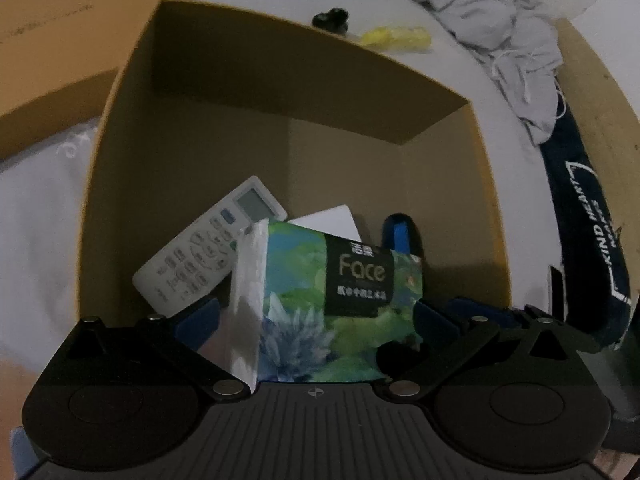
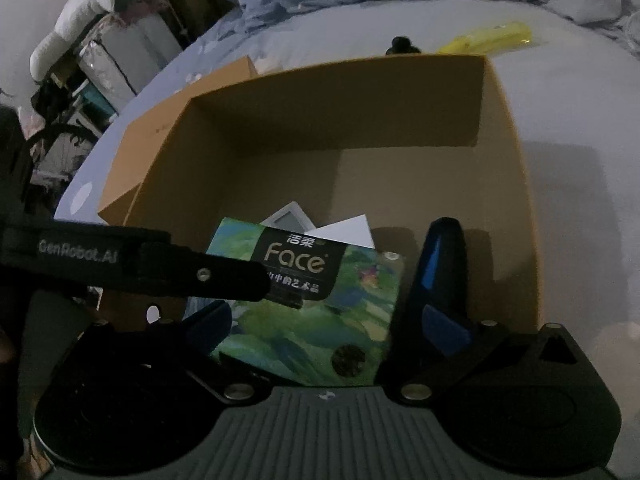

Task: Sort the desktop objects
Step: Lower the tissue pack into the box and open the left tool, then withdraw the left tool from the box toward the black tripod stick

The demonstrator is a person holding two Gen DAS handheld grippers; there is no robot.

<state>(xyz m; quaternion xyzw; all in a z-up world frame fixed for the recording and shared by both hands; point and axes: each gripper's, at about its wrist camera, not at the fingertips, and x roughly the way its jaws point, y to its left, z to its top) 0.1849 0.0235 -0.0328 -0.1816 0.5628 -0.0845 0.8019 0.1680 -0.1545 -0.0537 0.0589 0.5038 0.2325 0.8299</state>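
Both grippers, left (image 1: 316, 312) and right (image 2: 308, 320), clamp the tissue pack (image 1: 332, 300) over the near part of the cardboard box (image 1: 192, 128), with the remote control (image 1: 208, 248) lying left.

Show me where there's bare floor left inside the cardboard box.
Free: the far half of the cardboard box floor, along the back wall and the right wall. Crowded: the near left, where the remote control, a white card and the tissue pack pile up. Both grippers' jaws flank the pack there.
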